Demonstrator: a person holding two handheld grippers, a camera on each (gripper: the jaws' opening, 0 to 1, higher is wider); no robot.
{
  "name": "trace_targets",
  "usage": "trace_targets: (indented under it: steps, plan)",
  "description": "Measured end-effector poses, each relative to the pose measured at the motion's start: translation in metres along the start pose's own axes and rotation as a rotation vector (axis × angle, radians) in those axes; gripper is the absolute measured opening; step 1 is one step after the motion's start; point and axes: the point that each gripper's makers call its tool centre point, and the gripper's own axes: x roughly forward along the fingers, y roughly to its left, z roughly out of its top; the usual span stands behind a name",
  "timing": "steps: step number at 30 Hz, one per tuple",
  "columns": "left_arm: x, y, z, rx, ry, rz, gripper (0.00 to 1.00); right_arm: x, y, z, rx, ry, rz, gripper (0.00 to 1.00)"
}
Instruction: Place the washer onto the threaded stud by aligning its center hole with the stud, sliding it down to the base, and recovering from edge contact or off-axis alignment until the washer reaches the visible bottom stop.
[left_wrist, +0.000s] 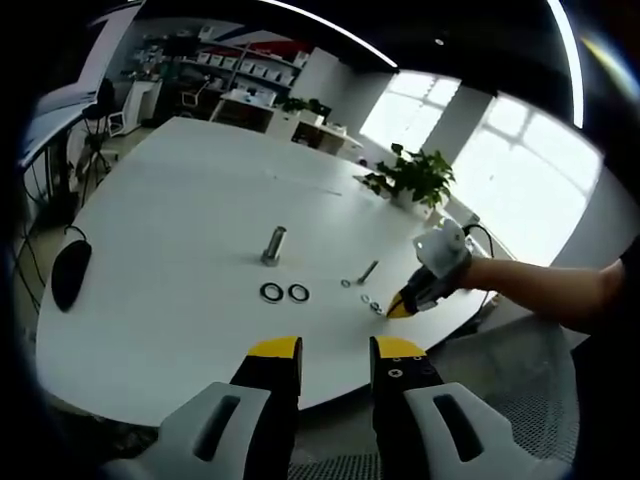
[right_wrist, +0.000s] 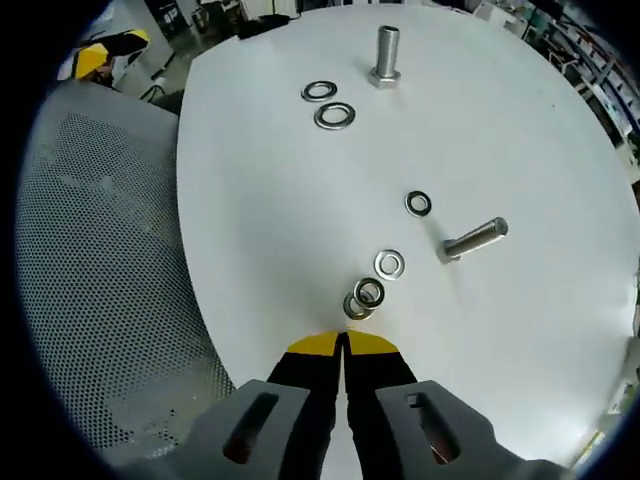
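So far nothing is threaded: the right hand-held gripper (right_wrist: 343, 345) is clenched empty just short of a washer (right_wrist: 363, 297); the upright threaded stud (right_wrist: 386, 55) stands bare far ahead, the left hand-held gripper (left_wrist: 335, 350) released.

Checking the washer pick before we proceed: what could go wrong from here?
1. Two small washers overlap just ahead of the right gripper, whose jaws are shut; it may pick both or push them.
2. They sit near the table edge and could slide off.
3. The upright stud is far across, so the carry is long.
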Motion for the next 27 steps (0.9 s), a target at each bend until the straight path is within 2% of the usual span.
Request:
trace_targets:
  steps: [2,5,6,11,20,27]
  plan:
    - [0.0,0.0,0.0,0.001,-0.002,0.001,0.25,-0.001,-0.002,0.001,0.008,-0.011,-0.007,0.04]
    - [0.0,0.0,0.001,-0.001,-0.004,0.003,0.25,-0.001,-0.005,0.005,0.065,-0.041,-0.027,0.19]
    - [0.0,0.0,0.001,-0.001,-0.004,0.003,0.25,-0.001,-0.003,0.006,0.053,-0.044,-0.012,0.19]
    - [0.0,0.001,0.001,-0.002,-0.005,0.005,0.25,0.0,-0.009,0.009,0.051,-0.061,-0.051,0.29]
    - [0.0,0.001,0.001,-0.003,-0.006,0.008,0.25,0.003,-0.009,0.018,0.012,-0.09,-0.072,0.29]
    - [0.0,0.002,0.0,-0.003,-0.002,0.01,0.25,0.003,-0.008,0.022,0.005,-0.105,-0.077,0.24]
